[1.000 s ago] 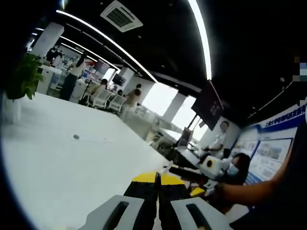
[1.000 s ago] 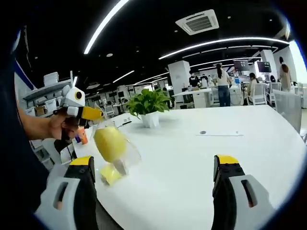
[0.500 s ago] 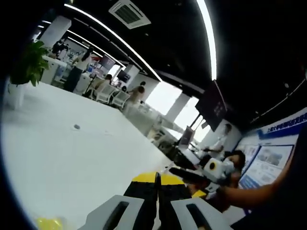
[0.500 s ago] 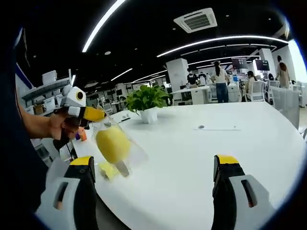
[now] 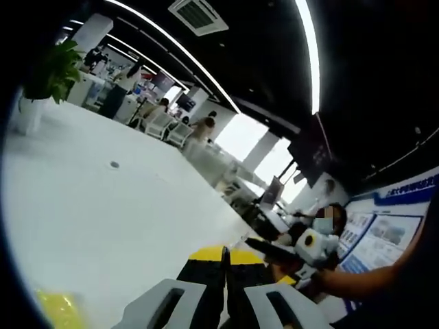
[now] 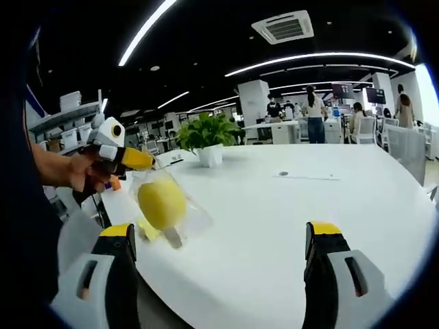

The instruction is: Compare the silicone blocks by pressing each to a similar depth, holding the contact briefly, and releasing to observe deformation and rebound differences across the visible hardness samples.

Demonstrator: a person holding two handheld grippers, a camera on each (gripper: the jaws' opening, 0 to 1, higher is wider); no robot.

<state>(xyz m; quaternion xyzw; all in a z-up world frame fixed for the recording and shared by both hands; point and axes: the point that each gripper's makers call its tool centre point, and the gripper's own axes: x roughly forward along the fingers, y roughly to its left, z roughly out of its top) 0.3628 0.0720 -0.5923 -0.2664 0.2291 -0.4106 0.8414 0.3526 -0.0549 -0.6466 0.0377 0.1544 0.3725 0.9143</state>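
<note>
From my left gripper (image 5: 226, 264) I see both yellow-tipped jaws pressed together with nothing between them, raised above the white table (image 5: 103, 205). At the lower left edge of that view a yellow silicone block (image 5: 58, 308) lies on the table; half a second ago only a sliver of it showed, and a second ago none, so my camera has tipped down toward it. The potted plant (image 5: 48, 75) sits at the far left of the view, a little higher in the picture than before. To the right I see the right gripper (image 5: 302, 253) held in a hand (image 5: 329, 277). In the right gripper view my right gripper (image 6: 223, 240) has its jaws spread wide apart, holding nothing, just as in both earlier pictures. The left gripper (image 6: 127, 159) comes in from the left, held in a hand (image 6: 86, 171), and it has shifted slightly up and right. Just below its tip a round yellow silicone sample (image 6: 161, 203) sits inside a clear wrapper (image 6: 185, 219), and the flat yellow block (image 6: 145, 229) lies on the table right beside it, partly hidden. The potted plant (image 6: 206, 137) stands farther back on the table, well apart from the samples.
</note>
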